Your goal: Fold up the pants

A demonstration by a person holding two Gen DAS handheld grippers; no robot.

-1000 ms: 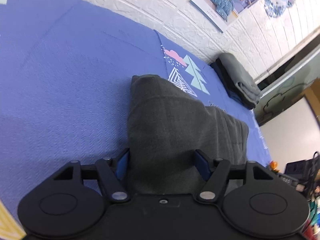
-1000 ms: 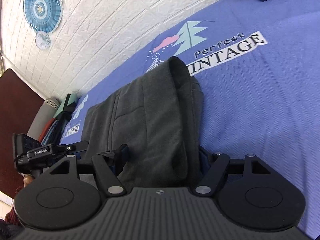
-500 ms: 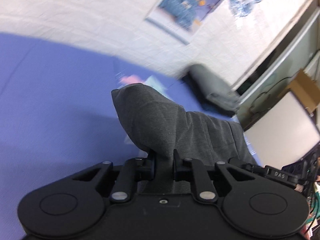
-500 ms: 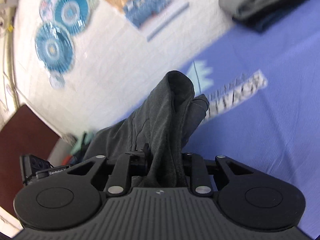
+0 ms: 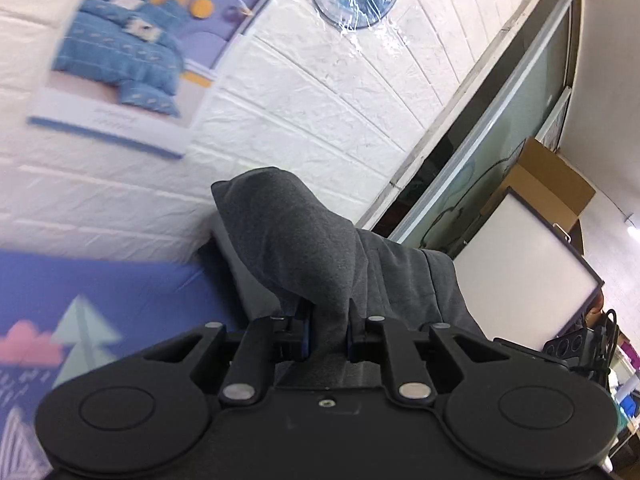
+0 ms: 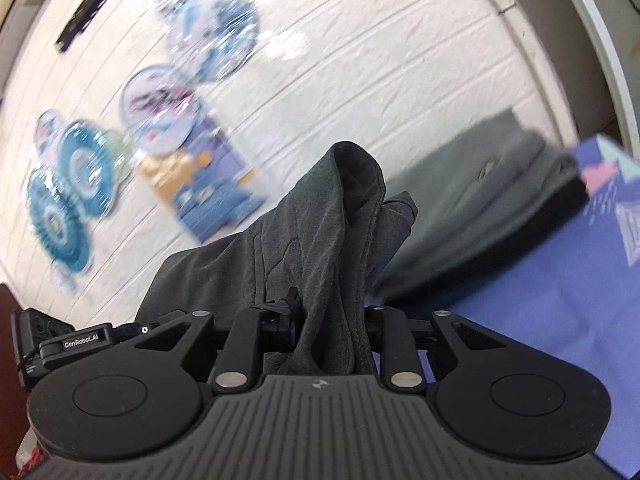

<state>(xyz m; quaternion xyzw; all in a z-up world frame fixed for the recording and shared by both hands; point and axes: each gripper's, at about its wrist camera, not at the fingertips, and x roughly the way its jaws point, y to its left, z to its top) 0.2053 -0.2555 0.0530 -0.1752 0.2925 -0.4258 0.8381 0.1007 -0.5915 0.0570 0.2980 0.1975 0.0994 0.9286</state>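
Both grippers have clamped onto the pants and lifted since 1 second ago, when their jaws stood spread around cloth lying on the bed; the wall now fills each view. The left gripper (image 5: 328, 338) has its jaws pressed together on a thin fold of the dark grey pants (image 5: 304, 240), and the right gripper (image 6: 332, 334) pinches a thicker bunch of the same pants (image 6: 312, 240). The cloth rises in a peak at 12 o'clock of each gripper and sags between them, off the blue bed cover (image 6: 540, 320).

I judge the main risk is slip: the left grip holds only a narrow pinch, so a fast swing could pull it free. Uneven height between the 2 hands would skew the fold.

A folded grey pile (image 6: 480, 200) lies at 2 o'clock in the right view, near the wall, and could crowd the landing spot. A poster (image 5: 132, 52) hangs at 10 o'clock in the left view.
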